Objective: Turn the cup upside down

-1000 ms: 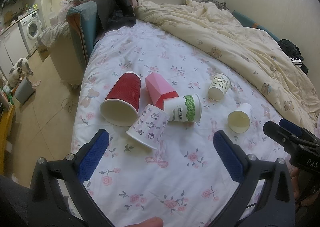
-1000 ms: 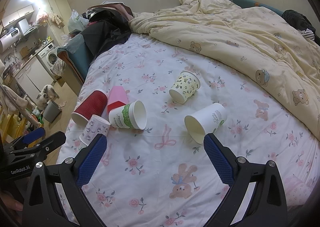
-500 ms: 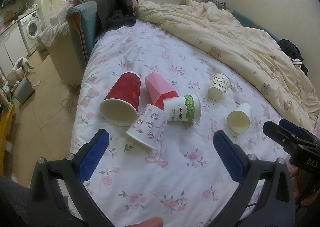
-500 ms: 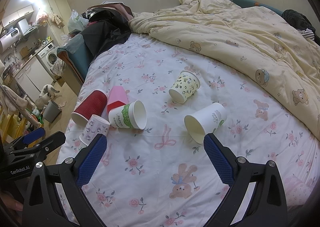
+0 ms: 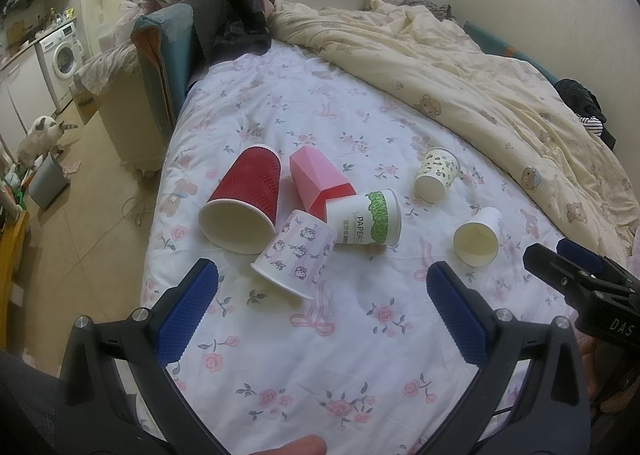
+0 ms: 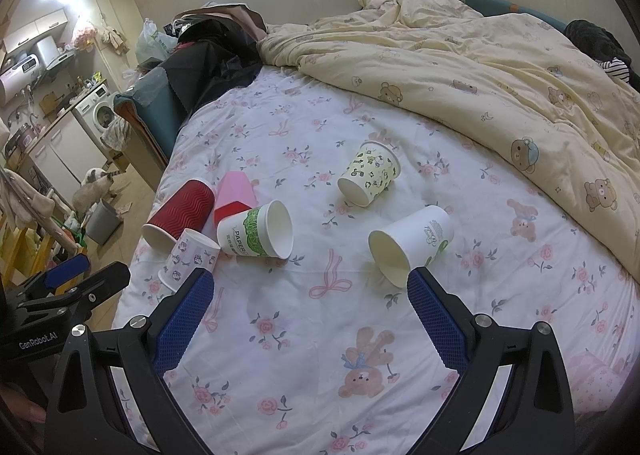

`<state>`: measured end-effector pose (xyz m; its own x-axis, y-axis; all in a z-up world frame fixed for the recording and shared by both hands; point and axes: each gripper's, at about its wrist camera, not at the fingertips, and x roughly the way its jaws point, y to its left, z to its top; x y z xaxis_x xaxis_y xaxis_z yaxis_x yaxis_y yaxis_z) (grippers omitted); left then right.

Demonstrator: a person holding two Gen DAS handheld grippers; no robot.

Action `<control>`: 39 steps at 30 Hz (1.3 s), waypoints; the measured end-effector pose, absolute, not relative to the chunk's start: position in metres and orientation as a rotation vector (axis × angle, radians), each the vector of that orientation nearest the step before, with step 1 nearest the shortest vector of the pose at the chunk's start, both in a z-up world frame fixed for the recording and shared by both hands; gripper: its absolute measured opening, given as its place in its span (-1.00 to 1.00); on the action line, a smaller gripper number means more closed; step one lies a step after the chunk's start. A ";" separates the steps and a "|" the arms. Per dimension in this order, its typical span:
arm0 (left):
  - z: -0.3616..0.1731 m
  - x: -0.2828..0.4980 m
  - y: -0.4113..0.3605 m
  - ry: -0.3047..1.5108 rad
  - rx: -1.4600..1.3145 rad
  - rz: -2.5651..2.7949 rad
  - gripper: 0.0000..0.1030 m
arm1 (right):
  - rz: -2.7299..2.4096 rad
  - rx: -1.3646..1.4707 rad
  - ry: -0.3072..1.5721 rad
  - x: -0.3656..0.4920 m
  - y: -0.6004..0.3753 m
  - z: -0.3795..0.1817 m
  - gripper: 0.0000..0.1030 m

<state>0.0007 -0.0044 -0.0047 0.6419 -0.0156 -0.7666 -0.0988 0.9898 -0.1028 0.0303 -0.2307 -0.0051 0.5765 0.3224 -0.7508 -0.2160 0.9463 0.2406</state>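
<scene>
Several cups lie on their sides on the floral bed sheet [image 5: 340, 355]. A red ribbed cup [image 5: 244, 199], a pink faceted cup [image 5: 316, 179], a white cup with pink prints [image 5: 296, 255] and a green-banded "PAPER" cup [image 5: 366, 219] cluster together. A yellow patterned cup [image 5: 436, 175] and a plain white cup [image 5: 478, 237] lie further right; the latter shows in the right wrist view [image 6: 412, 243]. My left gripper [image 5: 322, 295] is open and empty, just short of the print cup. My right gripper [image 6: 310, 295] is open and empty, near the white cup.
A cream bear-print duvet [image 5: 460, 67] covers the far and right side of the bed. Dark clothes [image 5: 228, 19] are piled at the far left corner. The bed's left edge drops to the floor, where a cat [image 5: 40, 135] and a grey bin [image 5: 48, 183] stand.
</scene>
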 end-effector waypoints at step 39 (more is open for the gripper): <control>-0.006 0.007 0.020 0.905 -0.198 0.128 1.00 | 0.279 0.357 1.161 0.082 -0.279 -0.024 0.94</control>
<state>0.0066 0.0199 -0.0064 0.6120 0.0264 -0.7904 -0.1930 0.9742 -0.1169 0.0819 -0.2794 -0.0236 0.3747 0.3941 -0.8392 -0.0305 0.9099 0.4137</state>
